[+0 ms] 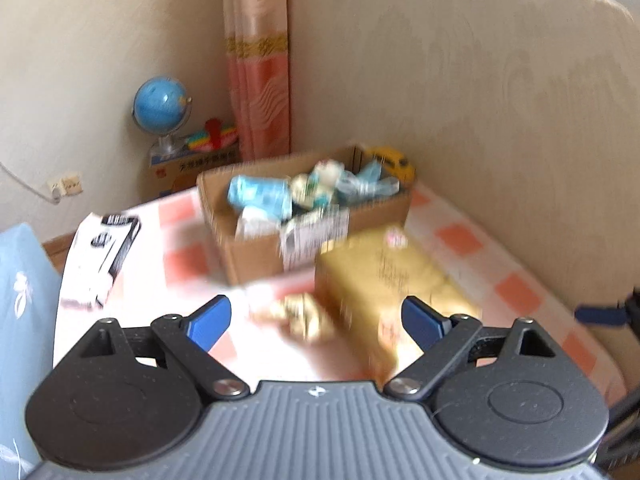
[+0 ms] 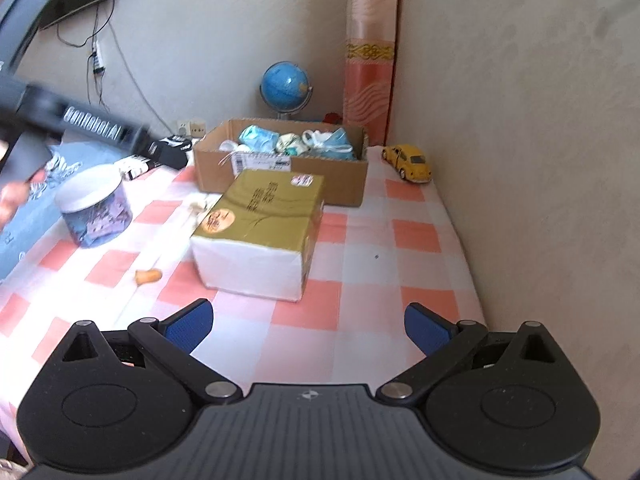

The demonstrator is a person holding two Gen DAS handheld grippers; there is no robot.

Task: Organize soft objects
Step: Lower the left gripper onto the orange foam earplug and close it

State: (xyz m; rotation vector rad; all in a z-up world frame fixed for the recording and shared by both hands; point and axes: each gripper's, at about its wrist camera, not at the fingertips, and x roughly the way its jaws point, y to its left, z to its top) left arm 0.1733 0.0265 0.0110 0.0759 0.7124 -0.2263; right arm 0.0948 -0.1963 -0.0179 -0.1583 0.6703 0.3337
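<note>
A table under a pink-and-white checked cloth [image 2: 360,264] fills both views; toward its far end, near the wall corner, stands an open cardboard box [image 2: 280,178] with a printed label on its front wall; inside lie the soft objects [image 2: 296,142], crumpled bundles in pale blue, white and green, heaped loosely and reaching about to the rim. Just in front of the box, touching or nearly so, rests a gold-topped pack [image 2: 260,232] with white sides, dark lettering and a round emblem. To its left stands a clear jar [image 2: 96,212] with a white lid; a yellow toy car [image 2: 408,162] sits by the wall; a small orange piece [image 2: 148,276] lies on the cloth. The left gripper [image 1: 316,320] stands wide with nothing between its blue pads; that view is blurred, so a small golden thing [image 1: 300,316] ahead of it is perhaps a wrapper. The right gripper [image 2: 308,322] is likewise spread wide and empty above bare cloth.
</note>
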